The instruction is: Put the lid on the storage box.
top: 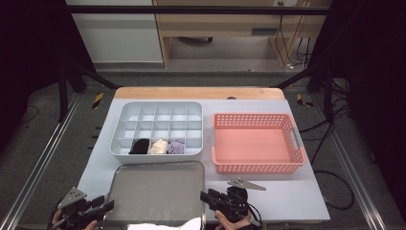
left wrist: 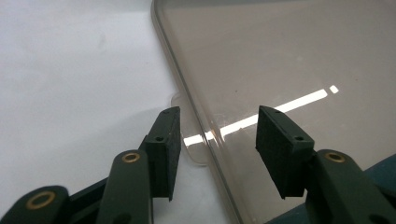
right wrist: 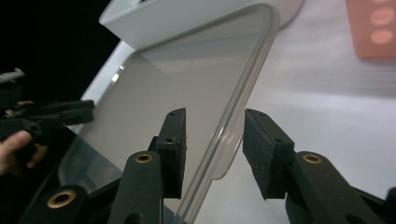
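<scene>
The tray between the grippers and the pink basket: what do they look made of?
Tray: probably metal, smooth and glossy; it reflects a bright light streak and has a thin rolled rim. In the gripper views it could pass for clear plastic. Pink basket: looks like moulded plastic, matte, with rows of punched holes in its walls.

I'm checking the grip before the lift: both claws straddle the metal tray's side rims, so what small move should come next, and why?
Probably close both claws on the rims. The left claw has the metal tray rim between its open jaws, and the right claw straddles the opposite rim likewise. Neither pad seems to press yet, so lifting now would likely leave the tray behind.
</scene>
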The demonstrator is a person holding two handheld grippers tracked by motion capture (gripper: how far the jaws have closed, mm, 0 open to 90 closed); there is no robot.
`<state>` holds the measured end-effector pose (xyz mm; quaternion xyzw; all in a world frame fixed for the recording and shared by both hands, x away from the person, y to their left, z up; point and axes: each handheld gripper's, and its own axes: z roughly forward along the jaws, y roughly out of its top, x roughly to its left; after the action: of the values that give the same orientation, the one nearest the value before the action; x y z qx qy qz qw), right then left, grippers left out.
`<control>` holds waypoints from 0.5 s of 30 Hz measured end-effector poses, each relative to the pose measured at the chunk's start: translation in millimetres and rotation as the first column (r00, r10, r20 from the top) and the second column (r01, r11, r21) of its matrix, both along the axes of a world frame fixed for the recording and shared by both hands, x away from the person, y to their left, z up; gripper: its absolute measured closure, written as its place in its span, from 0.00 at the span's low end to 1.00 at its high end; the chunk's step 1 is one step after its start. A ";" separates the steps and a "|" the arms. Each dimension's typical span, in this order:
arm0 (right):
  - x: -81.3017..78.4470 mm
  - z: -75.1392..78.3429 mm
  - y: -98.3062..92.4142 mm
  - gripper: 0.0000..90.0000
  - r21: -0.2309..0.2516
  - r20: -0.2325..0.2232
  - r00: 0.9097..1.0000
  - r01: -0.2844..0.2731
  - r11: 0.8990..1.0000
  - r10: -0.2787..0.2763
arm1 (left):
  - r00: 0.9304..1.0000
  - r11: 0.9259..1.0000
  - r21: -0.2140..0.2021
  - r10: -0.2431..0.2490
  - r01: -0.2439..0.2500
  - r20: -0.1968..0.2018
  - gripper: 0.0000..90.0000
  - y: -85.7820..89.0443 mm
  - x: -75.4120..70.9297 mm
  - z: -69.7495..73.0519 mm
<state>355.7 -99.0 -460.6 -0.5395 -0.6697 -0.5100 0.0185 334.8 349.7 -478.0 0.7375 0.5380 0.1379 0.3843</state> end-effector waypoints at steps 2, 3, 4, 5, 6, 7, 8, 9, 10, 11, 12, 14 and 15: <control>-0.7 4.2 -0.5 0.67 0.021 0.021 1.000 0.002 1.000 -0.002 | 1.000 1.000 -0.009 0.001 -0.001 -0.002 0.55 0.9 0.2 0.0; -1.1 6.5 -0.1 0.67 0.027 0.033 0.999 0.003 1.000 -0.004 | 1.000 1.000 -0.012 0.001 -0.001 0.000 0.54 1.6 0.5 -0.3; -1.6 9.2 0.4 0.67 0.035 0.048 0.999 0.005 0.999 -0.007 | 1.000 1.000 -0.019 0.005 -0.005 -0.003 0.54 1.8 0.2 -0.3; -2.1 11.2 1.0 0.67 0.046 0.057 0.998 0.008 0.999 -0.011 | 1.000 1.000 -0.020 0.003 -0.003 -0.006 0.54 2.5 0.3 -0.1; -2.4 12.5 1.0 0.67 0.050 0.068 0.998 0.007 0.999 -0.011 | 1.000 1.000 -0.021 0.002 -0.002 -0.005 0.54 3.0 0.4 -0.1; -2.5 13.2 1.0 0.67 0.057 0.076 0.997 0.007 0.998 -0.012 | 1.000 1.000 -0.025 0.001 -0.002 -0.006 0.54 3.4 0.6 -0.2; -2.7 14.3 1.4 0.67 0.064 0.080 0.997 0.010 0.998 -0.015 | 1.000 1.000 -0.027 0.003 -0.003 -0.006 0.54 3.5 0.6 -0.3; -2.8 14.6 1.5 0.67 0.067 0.083 0.996 0.011 0.998 -0.016 | 1.000 0.999 -0.031 0.005 -0.005 -0.007 0.54 3.5 0.6 -0.4; -3.2 14.9 1.5 0.67 0.074 0.085 0.996 0.013 0.997 -0.019 | 1.000 0.999 -0.033 0.005 -0.006 -0.009 0.54 3.6 0.6 -0.4; -3.1 14.6 1.3 0.67 0.075 0.088 0.996 0.012 0.997 -0.018 | 1.000 0.999 -0.033 0.006 -0.006 -0.009 0.54 3.6 0.6 -0.4; -3.0 14.5 1.2 0.67 0.081 0.088 0.996 0.013 0.997 -0.020 | 1.000 0.999 -0.035 0.007 -0.008 -0.010 0.54 3.7 0.6 -0.4; -2.4 14.5 1.2 0.66 0.094 0.092 0.996 0.015 0.995 -0.024 | 1.000 0.999 -0.038 0.006 -0.006 -0.009 0.54 4.3 0.9 -0.5; -2.3 15.2 1.4 0.67 0.092 0.096 0.995 0.014 0.996 -0.023 | 1.000 0.999 -0.038 0.006 -0.007 -0.009 0.54 4.3 1.0 -0.5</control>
<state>353.4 -97.6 -445.5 -0.5189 -0.6409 -0.5656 0.0058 335.8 354.0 -478.5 0.7290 0.5447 0.1256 0.3952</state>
